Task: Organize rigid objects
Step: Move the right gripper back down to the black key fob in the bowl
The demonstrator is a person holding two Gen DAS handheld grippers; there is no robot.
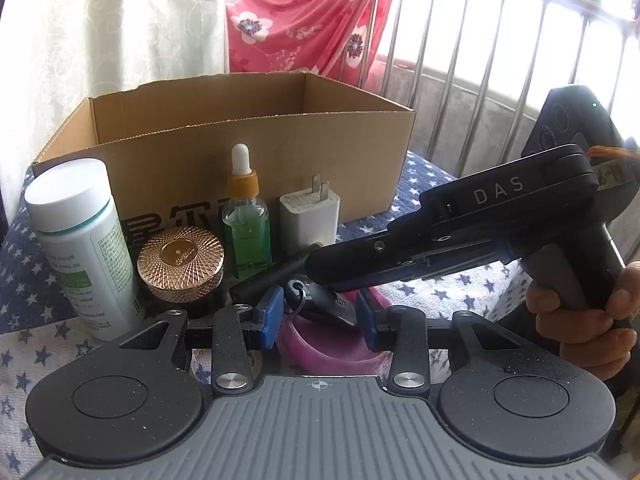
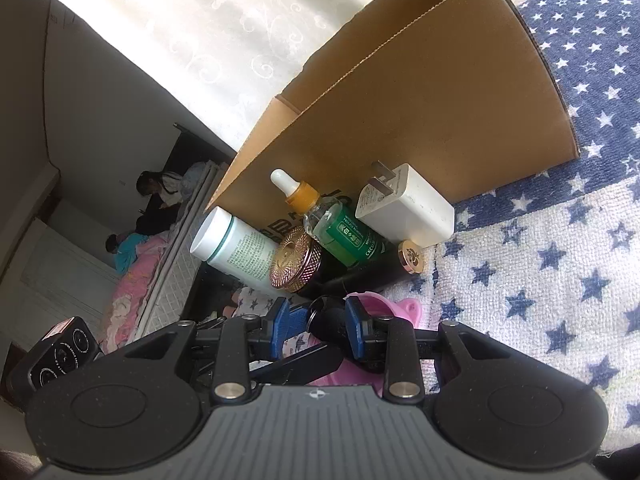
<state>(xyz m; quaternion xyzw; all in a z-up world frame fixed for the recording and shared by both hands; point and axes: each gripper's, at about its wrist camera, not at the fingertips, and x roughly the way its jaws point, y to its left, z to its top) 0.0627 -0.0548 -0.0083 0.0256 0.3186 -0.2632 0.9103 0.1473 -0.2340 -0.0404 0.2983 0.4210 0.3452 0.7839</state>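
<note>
Corrugated cardboard box (image 1: 256,136) open-topped, standing on star-printed terry cloth (image 2: 560,280) in blue and white. Lined up against box front, left to right in left wrist view: white cylindrical plastic bottle (image 1: 80,248) with green-printed label; low round jar with ribbed rose-gold lid (image 1: 180,258); clear glass dropper bottle (image 1: 245,216), green liquid, amber collar, white rubber bulb; white blocky charger plug (image 1: 309,216) with two flat metal prongs upward. Black slim tube with gold end cap (image 2: 412,258) lying in front of plug. Glossy pink plastic ring-shaped item (image 1: 332,344) lying on cloth, nearest the cameras.

Left gripper (image 1: 316,316): jaws at medium width, blue rubber pads either side of a small black object with metal ring (image 1: 316,300); contact not discernible. Right gripper (image 2: 318,322): jaws at similar width, straddling the same dark object over the pink item; grip cannot be confirmed. Right gripper body matte black, lettered "DAS", crossing left wrist view, held by right hand (image 1: 592,320).
</note>
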